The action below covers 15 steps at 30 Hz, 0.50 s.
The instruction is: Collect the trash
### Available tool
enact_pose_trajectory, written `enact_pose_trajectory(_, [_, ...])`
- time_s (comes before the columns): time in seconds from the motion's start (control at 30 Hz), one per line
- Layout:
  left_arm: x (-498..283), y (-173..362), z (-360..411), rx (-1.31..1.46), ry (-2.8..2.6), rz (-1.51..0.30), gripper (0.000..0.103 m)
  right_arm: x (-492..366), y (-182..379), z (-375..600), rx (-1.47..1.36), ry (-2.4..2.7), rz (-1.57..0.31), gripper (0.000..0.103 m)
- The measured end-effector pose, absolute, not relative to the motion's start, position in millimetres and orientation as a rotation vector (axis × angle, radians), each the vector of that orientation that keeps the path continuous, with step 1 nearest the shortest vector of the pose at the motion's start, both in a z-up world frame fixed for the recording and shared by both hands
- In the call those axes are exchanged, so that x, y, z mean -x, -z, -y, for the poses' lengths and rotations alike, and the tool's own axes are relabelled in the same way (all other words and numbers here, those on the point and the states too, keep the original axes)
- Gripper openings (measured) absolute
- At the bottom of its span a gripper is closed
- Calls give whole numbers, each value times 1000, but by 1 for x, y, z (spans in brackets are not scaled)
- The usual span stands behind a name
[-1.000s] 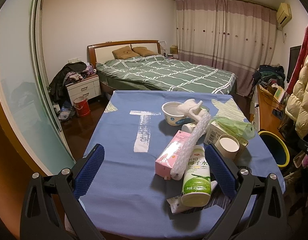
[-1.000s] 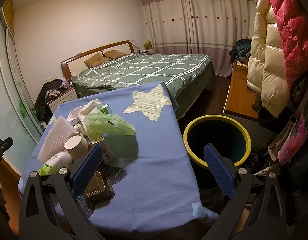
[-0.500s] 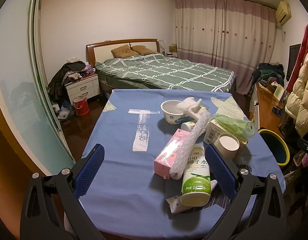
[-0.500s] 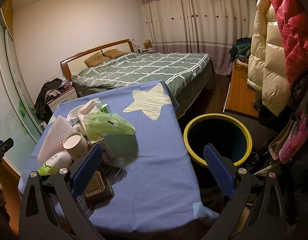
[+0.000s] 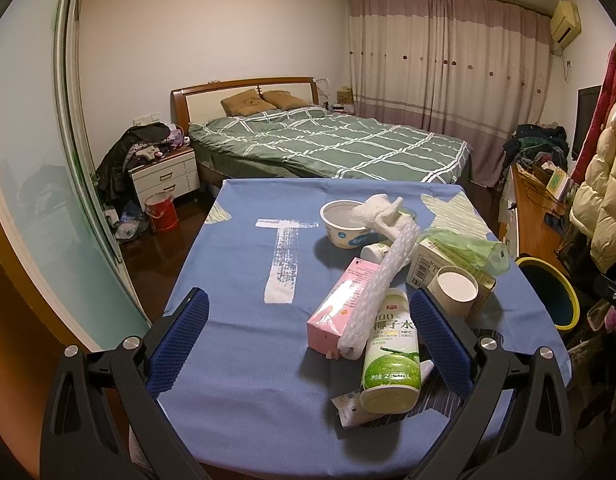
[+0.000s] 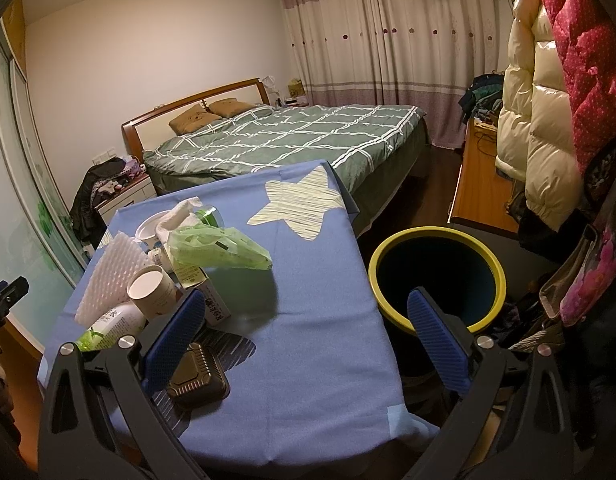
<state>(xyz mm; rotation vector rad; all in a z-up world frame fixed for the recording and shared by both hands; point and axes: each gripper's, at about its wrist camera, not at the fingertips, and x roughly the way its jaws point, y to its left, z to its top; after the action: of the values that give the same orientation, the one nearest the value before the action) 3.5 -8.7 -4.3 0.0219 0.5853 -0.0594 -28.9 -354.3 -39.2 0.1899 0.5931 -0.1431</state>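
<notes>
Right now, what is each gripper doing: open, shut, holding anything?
Left gripper: open, fingers wide apart, holding nothing.
Right gripper: open, fingers wide apart, holding nothing.

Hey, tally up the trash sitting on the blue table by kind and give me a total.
Bottles: 2 (coconut water bottle, small white bottle)
Cartons: 2
Cups and bowls: 2
Foam and tissue: 2
Plastic bag: 1
Wrapper: 1
Dark tray: 1
Total: 11
</notes>
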Motion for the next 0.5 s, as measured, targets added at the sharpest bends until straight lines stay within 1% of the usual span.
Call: enact_pose_trajectory(0.5, [-7, 5, 12, -34, 69, -592, 99, 28, 40, 353, -194, 140, -598, 97])
